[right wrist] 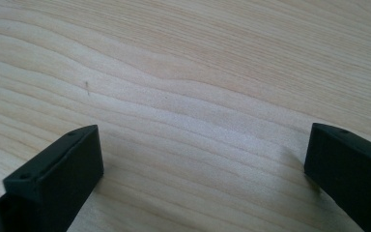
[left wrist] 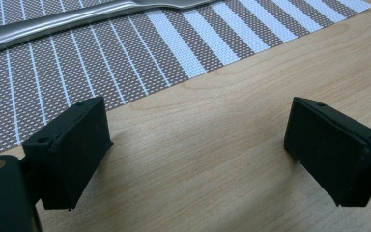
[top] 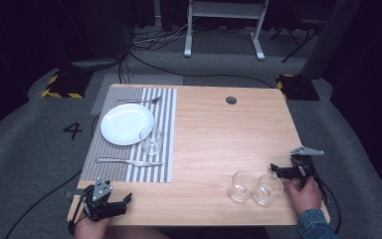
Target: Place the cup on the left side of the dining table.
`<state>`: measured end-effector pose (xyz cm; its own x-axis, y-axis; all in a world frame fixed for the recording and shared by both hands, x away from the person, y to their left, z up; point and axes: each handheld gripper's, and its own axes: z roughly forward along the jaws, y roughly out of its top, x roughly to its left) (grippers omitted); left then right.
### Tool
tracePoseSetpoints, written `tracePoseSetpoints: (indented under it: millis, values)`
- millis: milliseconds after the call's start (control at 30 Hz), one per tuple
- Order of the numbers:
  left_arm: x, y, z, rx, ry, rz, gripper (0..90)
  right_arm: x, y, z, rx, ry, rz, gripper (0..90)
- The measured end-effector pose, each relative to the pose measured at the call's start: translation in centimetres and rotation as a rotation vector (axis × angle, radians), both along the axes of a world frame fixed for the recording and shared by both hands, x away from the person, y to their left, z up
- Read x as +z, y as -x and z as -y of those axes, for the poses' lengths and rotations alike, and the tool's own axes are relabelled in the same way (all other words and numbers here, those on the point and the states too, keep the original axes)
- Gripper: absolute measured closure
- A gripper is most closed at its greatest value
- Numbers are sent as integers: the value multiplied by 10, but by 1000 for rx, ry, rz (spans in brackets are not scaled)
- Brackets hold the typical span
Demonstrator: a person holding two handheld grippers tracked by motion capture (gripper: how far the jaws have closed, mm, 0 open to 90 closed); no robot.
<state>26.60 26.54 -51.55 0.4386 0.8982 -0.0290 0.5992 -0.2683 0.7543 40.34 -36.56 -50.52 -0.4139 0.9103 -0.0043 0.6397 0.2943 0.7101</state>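
Resting near the table's (top: 209,134) front edge: left gripper (top: 122,204), right gripper (top: 278,171) just beside two glasses (top: 256,187). Left gripper view: jaws spread, empty, knife (left wrist: 77,17) on placemat (left wrist: 101,63) beyond. Right gripper view: jaws spread, bare wood between.

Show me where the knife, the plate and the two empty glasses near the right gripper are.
knife (top: 129,162): high view, middle of its length, on the striped mat.
plate (top: 127,124): high view, bare white centre.
left glass (top: 242,185): high view, its base.
right glass (top: 268,188): high view, its base.
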Motion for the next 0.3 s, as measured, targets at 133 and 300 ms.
tracePoseSetpoints:
  millis: [133,300]
  values:
    - [0,0,-1,-8,3,2,94,0,0,0,0,0,0,5]
    - [4,-2,-2,-23,-13,-30,113,0,0,0,0,0,0,5]
